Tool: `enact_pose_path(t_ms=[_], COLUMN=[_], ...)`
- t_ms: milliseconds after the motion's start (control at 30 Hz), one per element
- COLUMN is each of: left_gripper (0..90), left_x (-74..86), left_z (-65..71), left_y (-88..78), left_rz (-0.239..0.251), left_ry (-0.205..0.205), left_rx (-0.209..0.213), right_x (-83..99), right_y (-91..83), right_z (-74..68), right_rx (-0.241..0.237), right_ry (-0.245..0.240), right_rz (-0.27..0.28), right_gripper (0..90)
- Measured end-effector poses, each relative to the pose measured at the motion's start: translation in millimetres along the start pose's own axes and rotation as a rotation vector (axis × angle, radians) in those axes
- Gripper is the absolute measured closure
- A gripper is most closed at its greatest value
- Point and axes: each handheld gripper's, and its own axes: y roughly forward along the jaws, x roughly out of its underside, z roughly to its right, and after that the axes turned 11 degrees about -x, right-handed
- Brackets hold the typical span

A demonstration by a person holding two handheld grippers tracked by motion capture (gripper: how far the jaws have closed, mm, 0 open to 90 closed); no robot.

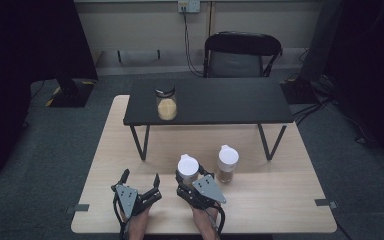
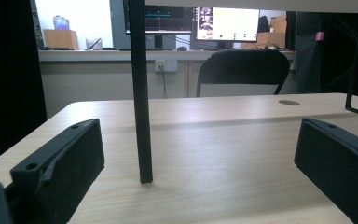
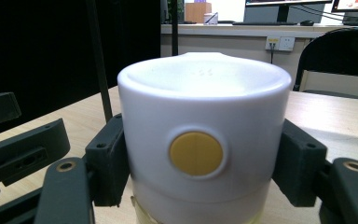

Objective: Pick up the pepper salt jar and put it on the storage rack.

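Clamping our right gripper [image 1: 190, 176] on the white-lidded jar [image 1: 187, 167], we rested the left gripper [image 1: 140, 179] beside it, jaws apart, on the wooden table [image 1: 280, 200].

Black claws [image 1: 139, 181], grey three-cornered plates [image 1: 127, 196].

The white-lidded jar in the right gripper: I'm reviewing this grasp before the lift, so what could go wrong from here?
The right gripper is shut on the white-lidded jar at its lid, not the body, so the lid might loosen or the jar swing when lifted. The second white-lidded jar stands close beside it and could be knocked. The black shelf overhangs just beyond, so a steep lift forward may bump its edge.
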Motion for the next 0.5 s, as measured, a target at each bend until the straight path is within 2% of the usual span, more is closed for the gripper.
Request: enact_pose_path(t_ms=[500], left_gripper=[1.1], left_x=[0.0], left_z=[0.0], left_y=[0.0], left_rz=[0.0], left_ry=[0.0], left_rx=[0.0], right_x=[-9.8], right_y=[-2.9], right_z=[-1.1], right_rx=[-0.01], right_ry=[0.001], right_rz=[-0.008], right_gripper=[30.3])
